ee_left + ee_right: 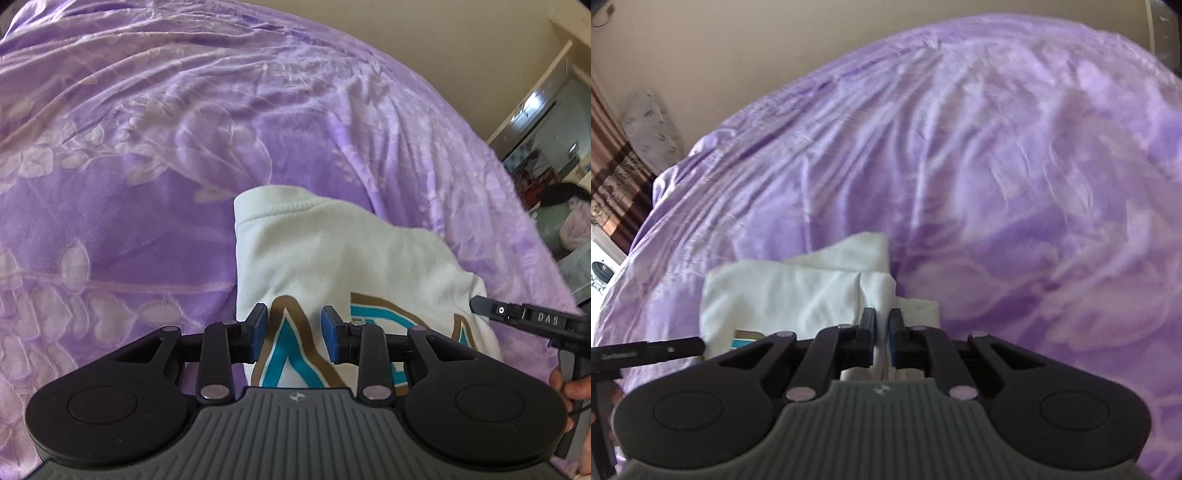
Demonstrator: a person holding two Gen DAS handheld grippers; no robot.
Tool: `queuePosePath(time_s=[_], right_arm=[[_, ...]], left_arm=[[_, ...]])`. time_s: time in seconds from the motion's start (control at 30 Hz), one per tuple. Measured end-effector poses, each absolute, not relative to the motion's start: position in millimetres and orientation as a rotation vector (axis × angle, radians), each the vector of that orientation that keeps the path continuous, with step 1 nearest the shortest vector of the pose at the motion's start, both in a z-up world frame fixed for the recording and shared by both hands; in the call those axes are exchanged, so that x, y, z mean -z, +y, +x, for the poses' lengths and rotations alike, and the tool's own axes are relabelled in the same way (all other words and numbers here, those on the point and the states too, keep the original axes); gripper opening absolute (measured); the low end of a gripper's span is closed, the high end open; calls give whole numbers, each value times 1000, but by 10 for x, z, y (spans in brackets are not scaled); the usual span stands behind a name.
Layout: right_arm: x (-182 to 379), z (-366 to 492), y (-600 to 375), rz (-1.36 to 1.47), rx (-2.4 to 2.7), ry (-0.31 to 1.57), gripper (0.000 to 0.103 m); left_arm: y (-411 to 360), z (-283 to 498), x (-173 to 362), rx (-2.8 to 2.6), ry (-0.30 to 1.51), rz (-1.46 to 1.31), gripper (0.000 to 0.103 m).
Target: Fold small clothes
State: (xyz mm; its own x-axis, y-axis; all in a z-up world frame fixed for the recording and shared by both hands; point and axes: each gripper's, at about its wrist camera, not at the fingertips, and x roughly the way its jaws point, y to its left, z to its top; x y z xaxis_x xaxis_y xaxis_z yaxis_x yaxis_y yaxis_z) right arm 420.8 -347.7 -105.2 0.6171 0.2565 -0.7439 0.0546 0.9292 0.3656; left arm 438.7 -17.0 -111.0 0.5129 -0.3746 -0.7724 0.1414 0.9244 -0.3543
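- Two blue-padded fingers [258,334] of the left gripper [294,334] stand apart at the lower centre of the left wrist view, with nothing pinched between them; the printed front of the white garment [343,258] shows through the gap.
- On the right gripper [882,338], the fingers [868,338] sit nearly together at lower centre of the right wrist view, clamped on a thin fold of the white garment [798,291], whose cloth runs up between the pads and out beyond the tips.
- That garment lies partly folded on the purple bedspread [147,147], in the lower middle of both views, with a ribbed edge at its upper end in the left view.
- Its teal and brown lettering [291,354] sits just behind the left gripper's pads.
- At the lower right edge of the left view, the right gripper's black side comes in, touching the garment's right edge.
- Beyond the bedspread, a beige wall [738,55] fills the upper left of the right view, with a striped curtain [613,177] at the left edge.
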Motion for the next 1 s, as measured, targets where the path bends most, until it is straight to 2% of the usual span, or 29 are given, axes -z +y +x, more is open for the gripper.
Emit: queuePosePath(time_s=[0.1,0.2,0.27,0.3,0.43,0.6,0.77,1.0], right_arm=[[1191,4217,-3506,387,-124,924,4],[1095,4098,-3562,391,-119,900,15],[965,3950,-3626,397,-125,874,27],[897,3848,-3657,405,-130,869,29],[707,3429,-3703,437,-152,879,29],[685,2745,-3815,533,-141,888,35],[981,2275,-3941,733,-135,931,43],[1320,2136,-3996,936,-153,954,42]], left_arm=[[-185,4315,1096,301,983,-232,36],[-123,4198,1010,300,984,-269,36],[-109,4088,933,302,974,-275,36],[-108,4036,899,302,972,-278,36],[-93,3776,764,268,967,-290,36],[-19,3366,640,235,951,-342,36],[28,2926,593,226,920,-347,36],[37,2431,650,243,923,-287,36]])
